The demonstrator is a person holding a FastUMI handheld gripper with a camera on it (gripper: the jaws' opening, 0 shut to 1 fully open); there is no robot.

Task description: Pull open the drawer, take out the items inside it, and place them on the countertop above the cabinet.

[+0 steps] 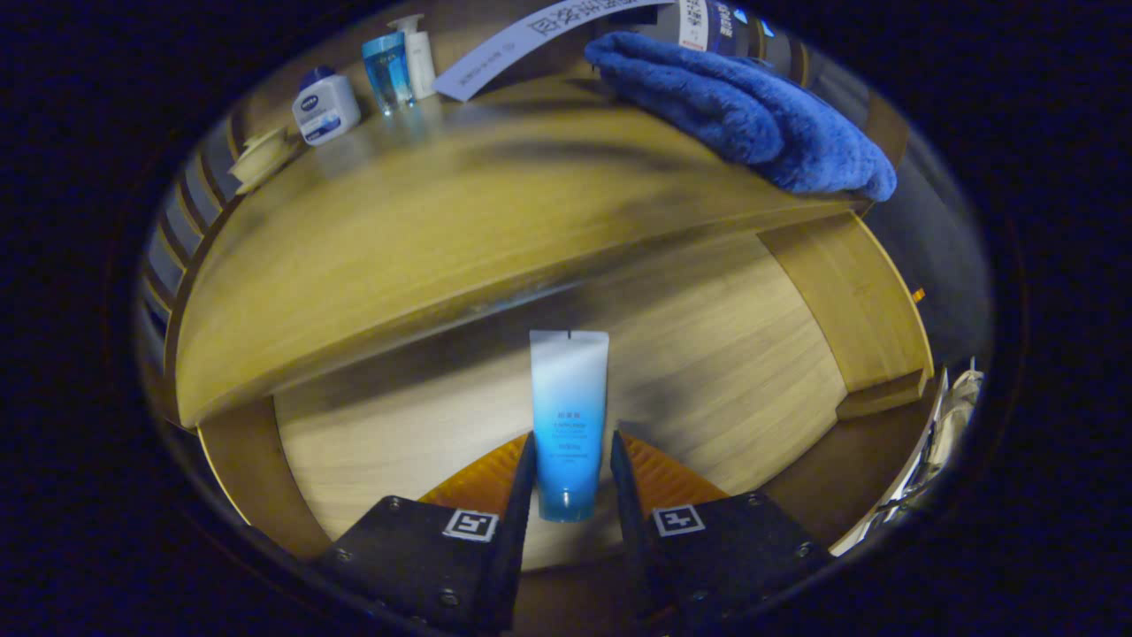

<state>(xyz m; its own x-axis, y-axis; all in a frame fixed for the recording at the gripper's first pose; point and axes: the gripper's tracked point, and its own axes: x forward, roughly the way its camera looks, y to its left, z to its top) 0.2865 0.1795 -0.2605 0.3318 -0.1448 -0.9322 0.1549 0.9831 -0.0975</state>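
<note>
A white-to-blue tube (569,423) lies in the lower middle of the frame, on the pale wooden floor of the open drawer (707,354), its blue cap end toward the camera and its flat crimped end pointing away. The tool (571,469) has its two fingers set either side of the tube's blue lower half. The left finger looks to be touching the tube's edge, while a thin gap shows along the right one, so the jaws stand narrowly apart and I cannot tell that they grip it yet.

The drawer is already pulled out; its side wall runs down the right of the frame, and its near edge curves across the lower left. By my reading, the step in hand is taking hold of the tube. The next move calls for closing the fingers squarely on its body, lifting it over the drawer's front, and carrying it up to the surface (424,221) across the middle of the frame.

That surface carries a blue towel (752,115) at the upper right, and a white jar (325,108), a blue bottle (387,71) and a white pump bottle (417,57) at the upper left. The broad bare stretch between them looks the likeliest place to set the tube down.
</note>
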